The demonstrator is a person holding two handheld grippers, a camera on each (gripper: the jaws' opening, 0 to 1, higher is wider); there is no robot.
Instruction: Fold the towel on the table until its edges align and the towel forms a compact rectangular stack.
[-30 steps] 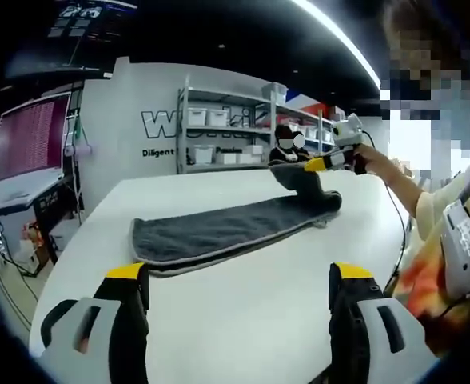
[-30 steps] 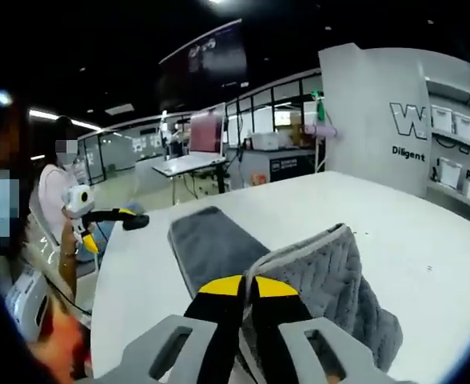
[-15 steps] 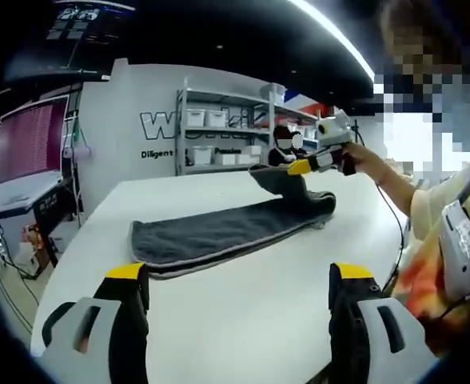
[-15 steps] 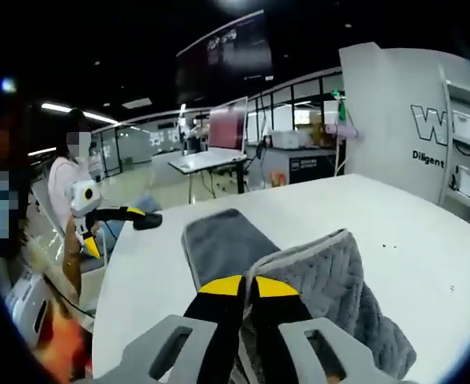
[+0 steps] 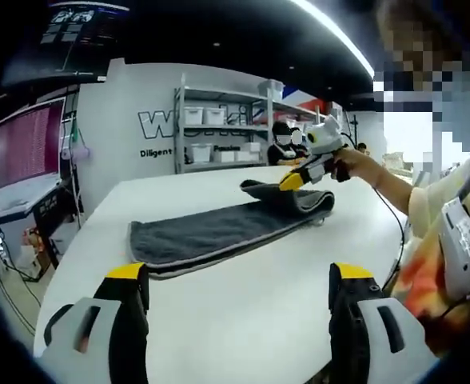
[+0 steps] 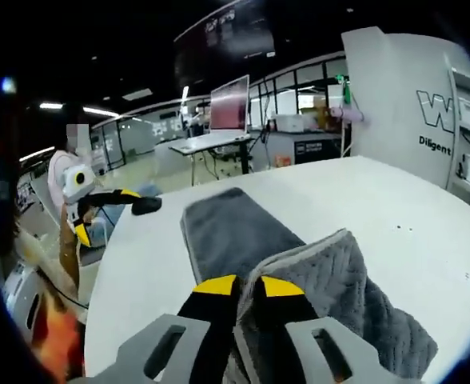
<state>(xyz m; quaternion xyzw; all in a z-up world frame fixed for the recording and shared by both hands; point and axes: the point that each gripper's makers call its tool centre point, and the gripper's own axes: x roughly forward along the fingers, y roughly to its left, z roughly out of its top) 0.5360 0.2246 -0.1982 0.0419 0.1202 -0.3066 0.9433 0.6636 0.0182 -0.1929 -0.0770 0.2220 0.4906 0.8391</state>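
Towel (image 5: 219,230) lies lengthwise on the bench (image 5: 243,312); right gripper (image 6: 240,286), fingers clamped on its far end, has carried that end lower and inward since a second ago, so the fold is under way. Left gripper (image 5: 239,276) hovers, fingers apart.

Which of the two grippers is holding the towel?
The right gripper: its jaws are shut on the lifted end of the towel. The left gripper is open, short of the towel.
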